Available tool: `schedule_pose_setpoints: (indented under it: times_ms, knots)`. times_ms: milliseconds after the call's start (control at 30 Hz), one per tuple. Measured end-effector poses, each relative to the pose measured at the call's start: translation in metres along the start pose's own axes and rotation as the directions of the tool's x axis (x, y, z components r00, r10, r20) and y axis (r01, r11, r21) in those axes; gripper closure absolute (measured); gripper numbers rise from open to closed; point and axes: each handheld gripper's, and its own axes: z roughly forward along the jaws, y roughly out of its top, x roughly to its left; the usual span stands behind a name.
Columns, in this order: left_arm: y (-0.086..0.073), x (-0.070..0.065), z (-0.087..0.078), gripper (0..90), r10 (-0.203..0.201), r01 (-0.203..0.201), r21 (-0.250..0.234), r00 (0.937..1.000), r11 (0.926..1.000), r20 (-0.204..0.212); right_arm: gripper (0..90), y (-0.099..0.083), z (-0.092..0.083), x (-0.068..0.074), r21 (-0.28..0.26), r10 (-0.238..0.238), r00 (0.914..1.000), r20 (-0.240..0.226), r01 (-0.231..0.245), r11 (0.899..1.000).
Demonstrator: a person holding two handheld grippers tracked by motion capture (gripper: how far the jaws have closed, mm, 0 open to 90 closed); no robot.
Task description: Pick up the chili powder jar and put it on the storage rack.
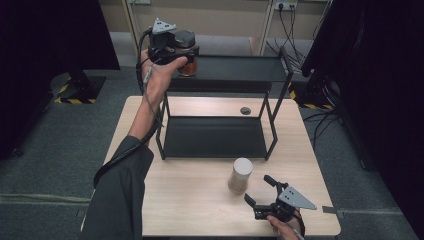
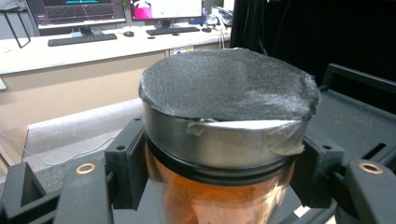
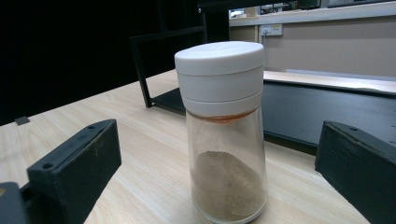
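Observation:
My left gripper [image 1: 186, 55] is shut on a glass jar [image 1: 188, 64] of orange powder with a metal lid covered by dark fabric. It holds the jar at the left end of the black rack's top shelf [image 1: 235, 69]. In the left gripper view the jar [image 2: 219, 191] sits tight between both jaws. A white-capped shaker [image 1: 240, 175] with brown powder stands upright on the wooden table [image 1: 190, 200]. My right gripper [image 1: 259, 189] rests open just right of the shaker. The shaker [image 3: 226, 140] stands apart from the jaws in the right gripper view.
The black two-level rack has a lower shelf [image 1: 215, 136] resting on the table. A small round hole [image 1: 245, 110] lies in the tabletop behind the rack. Cables [image 1: 295, 35] trail on the floor at the back right.

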Motion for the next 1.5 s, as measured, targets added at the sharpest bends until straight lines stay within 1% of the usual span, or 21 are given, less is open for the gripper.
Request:
schedule_pose_setpoints:
  times_ms: [100,200,300,500,600,800,833,933,1067,1100,1133,1233,1367,1500]
  knots:
    - [-0.001,-0.001,0.004,31.8,0.003,-0.003,0.004,1.0,1.0,-0.002,0.6,0.0,0.0,0.0,-0.002,0.0,1.0,-0.003,0.0,1.0]
    - [-0.004,-0.001,0.007,31.8,-0.004,0.004,0.009,0.9998,1.0,-0.017,0.6,0.0,-0.001,0.0,-0.005,0.001,1.0,0.0,-0.001,1.0]
    - [-0.005,-0.001,0.01,31.9,0.0,0.001,0.014,0.9997,0.9999,-0.025,0.6,0.0,-0.001,0.0,-0.006,-0.002,1.0,-0.001,0.002,1.0]
    - [-0.007,-0.003,0.011,31.8,0.006,-0.005,0.014,0.9992,0.9999,-0.04,0.6,0.0,-0.002,-0.001,-0.005,0.002,1.0,0.0,-0.002,1.0]
    - [-0.009,-0.004,0.011,31.7,-0.001,0.001,0.005,0.9989,1.0,-0.047,0.6,0.0,-0.001,0.0,-0.006,0.0,1.0,-0.001,0.0,1.0]
    - [-0.014,-0.003,0.01,31.0,-0.002,0.001,-0.01,0.9992,0.9999,-0.04,0.6,0.0,-0.001,0.0,-0.005,0.002,1.0,-0.001,-0.002,1.0]
    - [-0.015,-0.003,0.009,28.6,-0.006,0.005,-0.013,0.9991,0.9999,-0.042,0.6,0.0,-0.001,0.0,-0.005,0.003,1.0,-0.001,-0.003,1.0]
    - [-0.016,-0.003,0.007,17.1,-0.018,0.017,-0.021,0.9988,0.9996,-0.046,0.6,0.0,-0.001,0.0,-0.006,0.001,1.0,-0.001,-0.001,1.0]
    - [-0.019,-0.004,0.003,7.1,-0.03,0.028,-0.033,0.9986,0.9991,-0.043,0.6,0.0,-0.001,0.0,-0.006,-0.001,1.0,-0.002,0.001,1.0]
    - [-0.02,-0.004,0.001,7.1,-0.031,0.029,-0.038,0.9986,0.9989,-0.043,0.6,0.0,-0.001,0.0,-0.007,0.0,1.0,-0.001,0.0,1.0]
    - [-0.022,-0.005,-0.002,5.5,-0.022,0.02,-0.041,0.9987,0.999,-0.047,0.6,0.001,-0.002,0.0,-0.009,0.0,1.0,-0.001,0.0,1.0]
    - [-0.022,-0.006,-0.006,2.4,-0.025,0.022,-0.041,0.9982,0.9989,-0.054,0.6,0.001,-0.002,0.001,-0.012,0.001,1.0,0.001,-0.001,1.0]
    - [-0.026,-0.004,-0.013,1.8,-0.016,0.015,-0.051,0.9994,0.9986,-0.03,0.6,0.0,-0.001,0.001,-0.007,0.001,1.0,0.0,-0.001,1.0]
    - [-0.031,-0.005,-0.018,1.8,-0.01,0.009,-0.062,0.9999,0.998,-0.011,0.6,0.0,-0.001,0.001,-0.007,-0.003,1.0,-0.001,0.003,1.0]
